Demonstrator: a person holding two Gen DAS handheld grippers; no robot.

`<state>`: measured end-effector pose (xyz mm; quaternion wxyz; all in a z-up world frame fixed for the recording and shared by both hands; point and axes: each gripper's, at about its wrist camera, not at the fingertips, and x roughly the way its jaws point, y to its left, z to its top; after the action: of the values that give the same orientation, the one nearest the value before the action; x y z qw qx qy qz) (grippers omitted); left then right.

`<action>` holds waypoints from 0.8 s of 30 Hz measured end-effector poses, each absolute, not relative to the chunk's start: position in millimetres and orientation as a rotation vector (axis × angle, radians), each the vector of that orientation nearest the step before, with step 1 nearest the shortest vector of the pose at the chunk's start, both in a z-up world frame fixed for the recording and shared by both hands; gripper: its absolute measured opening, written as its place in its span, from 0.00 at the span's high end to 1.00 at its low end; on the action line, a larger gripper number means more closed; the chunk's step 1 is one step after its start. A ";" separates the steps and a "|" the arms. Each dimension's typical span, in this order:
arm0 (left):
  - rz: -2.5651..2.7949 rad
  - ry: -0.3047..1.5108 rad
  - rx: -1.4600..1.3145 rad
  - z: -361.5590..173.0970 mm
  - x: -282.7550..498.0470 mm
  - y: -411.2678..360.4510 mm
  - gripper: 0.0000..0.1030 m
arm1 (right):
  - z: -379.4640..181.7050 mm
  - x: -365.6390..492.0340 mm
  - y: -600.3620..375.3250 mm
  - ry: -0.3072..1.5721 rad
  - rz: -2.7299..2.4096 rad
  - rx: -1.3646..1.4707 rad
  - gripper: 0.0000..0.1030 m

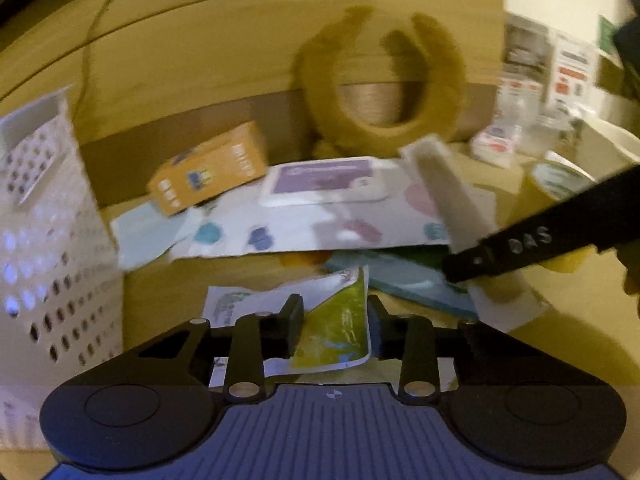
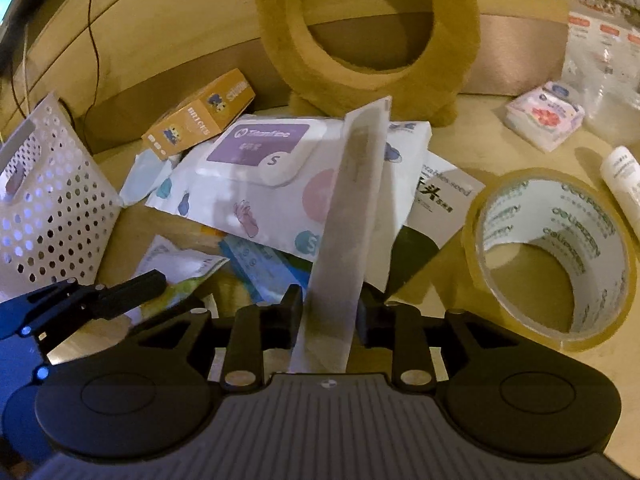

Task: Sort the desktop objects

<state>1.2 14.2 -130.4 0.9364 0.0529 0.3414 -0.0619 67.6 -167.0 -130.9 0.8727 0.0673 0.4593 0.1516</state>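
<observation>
The right gripper [image 2: 330, 312] clamps a long white strip [image 2: 352, 208], which rises between its fingers above the wipes pack [image 2: 256, 184], tilted slightly right. The left gripper [image 1: 334, 320] pinches a green-yellow packet [image 1: 340, 324] low over the desk [image 2: 500, 148], near the white basket [image 1: 52, 240]. An orange box [image 2: 200, 116] leans behind the wipes; a tape roll [image 2: 552, 256] lies to the right.

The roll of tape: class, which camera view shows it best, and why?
The right wrist view: the roll of tape appears whole and sharp, lying on the desk with its printed inner core legible. In the left wrist view the tape is blurred at the right edge, partly hidden behind the right hand-held gripper.
</observation>
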 end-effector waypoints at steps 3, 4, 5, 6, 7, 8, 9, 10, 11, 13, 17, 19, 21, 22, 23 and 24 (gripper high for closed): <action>-0.106 0.673 0.083 -122.2 -3.5 19.7 0.82 | -129.5 66.0 -159.3 0.951 0.338 0.094 0.83; -0.106 0.659 0.081 -117.4 -4.6 20.1 0.84 | -128.2 63.8 -156.4 0.940 0.353 0.077 0.92; -0.108 0.652 0.082 -113.6 -4.7 19.4 0.88 | -126.5 61.3 -152.4 0.929 0.357 0.048 0.94; -0.108 0.642 0.080 -109.2 -4.4 19.0 0.91 | -125.0 59.2 -149.6 0.920 0.354 0.028 0.95; -0.109 0.635 0.077 -106.1 -3.8 18.4 0.91 | -123.1 57.3 -148.1 0.915 0.361 0.022 0.96; -0.113 0.634 0.074 -102.8 -3.1 17.7 0.93 | -120.7 55.7 -147.4 0.909 0.373 0.028 0.96; -0.110 0.630 0.071 -100.2 -2.7 16.5 0.94 | -117.3 53.8 -146.7 0.898 0.378 0.028 0.96; -0.103 0.618 0.068 -96.1 -4.1 15.6 0.95 | -113.9 52.6 -146.8 0.889 0.383 0.027 0.96; -0.106 0.609 0.064 -91.9 -5.9 14.6 0.97 | -109.6 51.3 -147.3 0.879 0.394 0.031 0.96; -0.118 0.586 0.056 -81.3 -9.7 12.6 0.99 | -101.1 48.7 -148.9 0.855 0.404 0.038 0.96; -0.129 0.552 0.055 -63.5 -12.3 8.5 1.00 | -87.6 46.3 -149.7 0.819 0.420 0.046 0.96; -0.129 0.540 0.044 -55.7 -12.9 8.1 1.00 | -83.2 45.3 -148.7 0.805 0.431 0.053 0.96; -0.125 0.529 0.050 -49.9 -13.9 6.3 1.00 | -78.3 43.7 -148.2 0.788 0.436 0.048 0.96; -0.124 0.524 0.053 -47.0 -14.9 5.2 1.00 | -75.8 42.9 -147.9 0.782 0.439 0.052 0.96; -0.119 0.516 0.058 -44.1 -16.2 4.0 1.00 | -73.1 41.3 -148.4 0.775 0.442 0.055 0.96; -0.123 0.514 0.061 -41.2 -16.8 3.0 1.00 | -71.4 42.0 -147.7 0.768 0.444 0.058 0.96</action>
<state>-16.8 3.0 -41.2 0.9648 0.0303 0.2540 -0.0606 42.0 -147.7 -71.4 0.9028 0.0281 0.3714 0.2150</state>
